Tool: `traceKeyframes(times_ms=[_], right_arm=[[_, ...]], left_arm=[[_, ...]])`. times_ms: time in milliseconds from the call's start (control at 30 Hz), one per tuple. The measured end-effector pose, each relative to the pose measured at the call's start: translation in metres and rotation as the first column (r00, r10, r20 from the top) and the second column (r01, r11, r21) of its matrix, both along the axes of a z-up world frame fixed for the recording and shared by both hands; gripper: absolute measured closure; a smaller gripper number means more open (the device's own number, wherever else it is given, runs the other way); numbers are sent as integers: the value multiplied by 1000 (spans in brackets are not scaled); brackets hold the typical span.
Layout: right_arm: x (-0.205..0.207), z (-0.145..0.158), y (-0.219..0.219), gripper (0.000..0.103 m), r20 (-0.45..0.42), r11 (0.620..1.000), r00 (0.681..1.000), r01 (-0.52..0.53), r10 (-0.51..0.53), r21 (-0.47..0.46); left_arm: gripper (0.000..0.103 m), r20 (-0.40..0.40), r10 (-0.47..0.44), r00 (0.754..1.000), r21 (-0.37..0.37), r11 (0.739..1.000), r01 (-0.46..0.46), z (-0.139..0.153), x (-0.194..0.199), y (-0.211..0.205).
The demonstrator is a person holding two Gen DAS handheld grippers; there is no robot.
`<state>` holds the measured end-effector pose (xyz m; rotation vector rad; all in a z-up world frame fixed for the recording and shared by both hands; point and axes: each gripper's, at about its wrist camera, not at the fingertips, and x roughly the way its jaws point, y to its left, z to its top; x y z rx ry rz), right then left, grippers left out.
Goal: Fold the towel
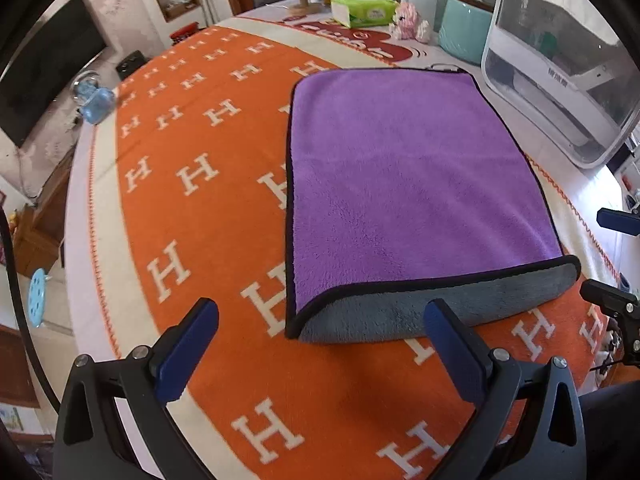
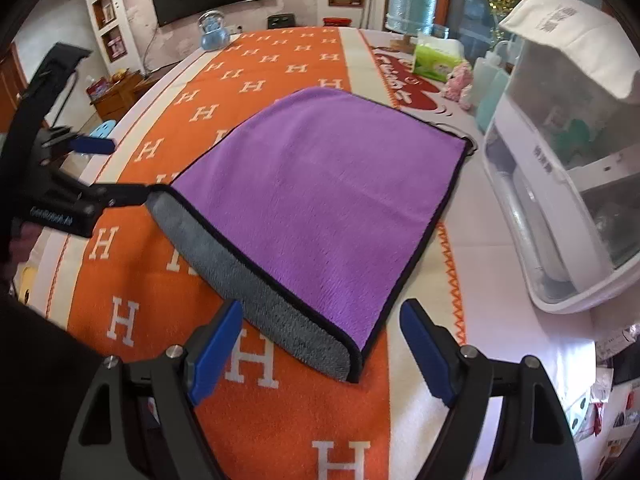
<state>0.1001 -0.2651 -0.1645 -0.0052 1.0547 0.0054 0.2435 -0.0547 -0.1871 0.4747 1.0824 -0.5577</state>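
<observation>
A purple towel (image 1: 404, 176) with black trim and a grey underside lies folded over on the orange H-patterned tablecloth (image 1: 208, 208); a grey strip shows along its near edge. It also shows in the right wrist view (image 2: 320, 200). My left gripper (image 1: 320, 316) is open and empty, hovering just short of the towel's near left corner. My right gripper (image 2: 320, 320) is open and empty, just short of the near right corner. The left gripper also shows at the left of the right wrist view (image 2: 116, 172), by the towel's far corner.
A clear plastic box with a white cloth (image 1: 560, 80) stands at the right by the towel. A green tissue pack (image 1: 364, 10), a pink toy (image 1: 410, 20), a teal container (image 1: 464, 34) and a bottle stand at the back. A blue glass jar (image 1: 94, 98) sits at the far left edge.
</observation>
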Motion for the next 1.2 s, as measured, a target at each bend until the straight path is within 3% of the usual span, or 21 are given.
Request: traceKeyframes(times_ms=[133,300,600,800,1200], right_arm=[[2,-12,-4,23,-23,1000,1000,2,-2,28],[3,-25,-9,31,-60,998,998,18,-15,52],[4,-38,-17,48,-101,996,995,30,-22,79],[2,-43,-19,60,-118,995,992,45,-34,93],[-1,-40,-19,70,-108,994,993,51,-41,93]], left_arm=[[1,-53,-21,998,-26,999,19,-15,13,0],[1,-105,-51,993,-61,997,45,-29,22,1],[5,-167,-52,985,-55,998,44,-48,29,-2],[23,-210,-41,977,-79,997,24,-53,35,2],[62,-227,-48,973,-87,996,29,-49,32,6]])
